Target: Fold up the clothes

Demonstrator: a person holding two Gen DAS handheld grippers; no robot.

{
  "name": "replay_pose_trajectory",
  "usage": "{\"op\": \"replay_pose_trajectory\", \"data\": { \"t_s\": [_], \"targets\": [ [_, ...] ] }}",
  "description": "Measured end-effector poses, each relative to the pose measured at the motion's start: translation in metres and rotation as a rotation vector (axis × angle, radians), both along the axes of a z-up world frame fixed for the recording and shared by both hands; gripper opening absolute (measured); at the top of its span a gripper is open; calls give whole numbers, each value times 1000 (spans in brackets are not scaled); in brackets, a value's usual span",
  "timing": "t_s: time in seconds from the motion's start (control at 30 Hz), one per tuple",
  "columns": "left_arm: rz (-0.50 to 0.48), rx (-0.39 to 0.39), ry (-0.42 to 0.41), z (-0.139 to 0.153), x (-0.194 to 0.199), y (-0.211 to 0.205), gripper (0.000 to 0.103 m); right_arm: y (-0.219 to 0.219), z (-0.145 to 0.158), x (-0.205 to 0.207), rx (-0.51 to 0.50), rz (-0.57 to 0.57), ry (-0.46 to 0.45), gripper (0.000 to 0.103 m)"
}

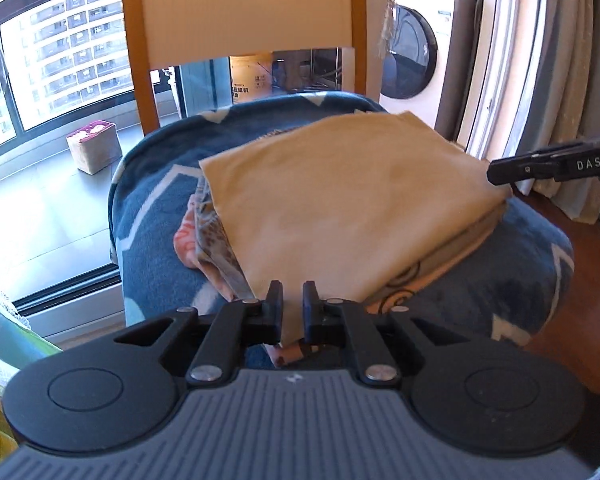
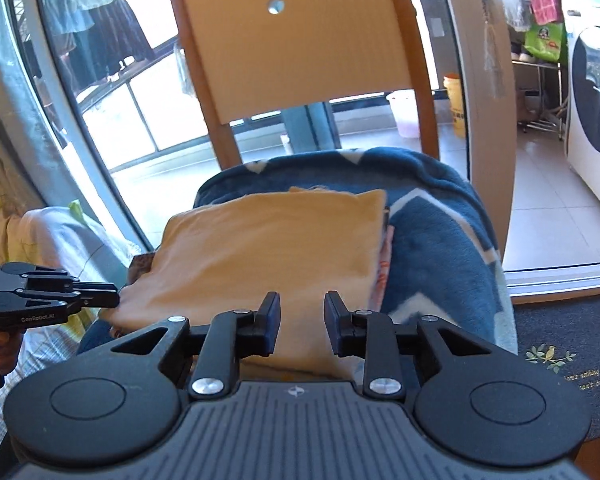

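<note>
A folded yellow garment (image 1: 340, 200) lies atop patterned clothes on a blue blanket (image 2: 440, 240) draped over a wooden chair (image 2: 300, 40), just ahead of both sets of fingers. The left gripper (image 1: 292, 300) is clenched on the garment's near edge; the right gripper (image 2: 302, 312) stands released around its edge. Any pull by the left could drag the fold open or slide the stack off the seat.

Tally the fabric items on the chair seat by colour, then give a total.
Yellow folded garment: 1
Pink and orange patterned clothes under it: at least 1; the layers cannot be told apart
Blue blanket with white pattern covering the seat: 1
Total: at least 3
</note>
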State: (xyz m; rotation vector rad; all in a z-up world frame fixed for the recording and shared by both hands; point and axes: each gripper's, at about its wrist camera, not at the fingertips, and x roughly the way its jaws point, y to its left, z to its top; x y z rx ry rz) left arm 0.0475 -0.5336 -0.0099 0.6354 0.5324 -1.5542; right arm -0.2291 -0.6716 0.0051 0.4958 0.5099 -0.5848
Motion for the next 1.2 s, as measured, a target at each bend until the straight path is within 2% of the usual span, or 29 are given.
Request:
{"op": "replay_pose_trajectory", "data": {
  "t_s": [0.1, 0.13, 0.23, 0.3, 0.33, 0.37, 0.4, 0.53, 0.63, 0.67, 0.7, 0.77, 0.83, 0.87, 0.97, 1.03, 1.13, 1.2],
  "targets": [
    [4, 0, -20, -9, -3, -1, 9, 5, -11, 7, 6, 6, 40, 29],
    [10, -3, -16, -9, -1, -1, 9, 5, -13, 7, 3, 1, 52, 24],
    [19, -31, -42, 1, 2, 8, 9, 3, -11, -3, -7, -31, 65, 24],
    [-14, -56, -82, 8, -1, 18, 11, 6, -4, -11, -31, -42, 70, 25],
    [-53, -65, -115, 10, -5, 24, 14, 9, 0, -13, -52, -34, 78, 25],
    [-101, -72, -158, 10, -11, 29, 25, 15, 4, -14, -83, -9, 92, 25],
    [-142, -75, -209, 9, -18, 34, 30, 22, 6, -12, -119, 21, 115, 26],
    [-264, -61, -446, -8, -47, 39, 31, 48, 8, 5, -266, 132, 222, 27],
    [-323, -54, -589, -23, -61, 33, 28, 62, 3, 20, -377, 193, 315, 29],
    [-336, -50, -621, -26, -63, 30, 16, 66, 0, 25, -428, 211, 359, 29],
    [-346, -41, -640, -28, -64, 27, 9, 71, -3, 29, -483, 227, 406, 29],
    [-368, -26, -661, -28, -64, 24, 5, 78, -10, 34, -573, 260, 488, 30],
    [-374, -27, -664, -27, -62, 22, 5, 82, -17, 37, -642, 292, 561, 45],
    [-374, -30, -666, -27, -61, 21, 5, 83, -21, 38, -668, 307, 587, 47],
    [-372, -47, -692, -26, -60, 19, 3, 84, -29, 42, -719, 347, 628, 45],
    [-359, -84, -724, -21, -62, 21, 3, 82, -29, 47, -725, 356, 622, 37],
    [-338, -120, -733, -15, -63, 21, 2, 80, -27, 53, -741, 368, 619, 36],
    [-349, -101, -750, -22, -63, 17, 2, 79, -29, 57, -761, 384, 635, 36]
  ]
}}
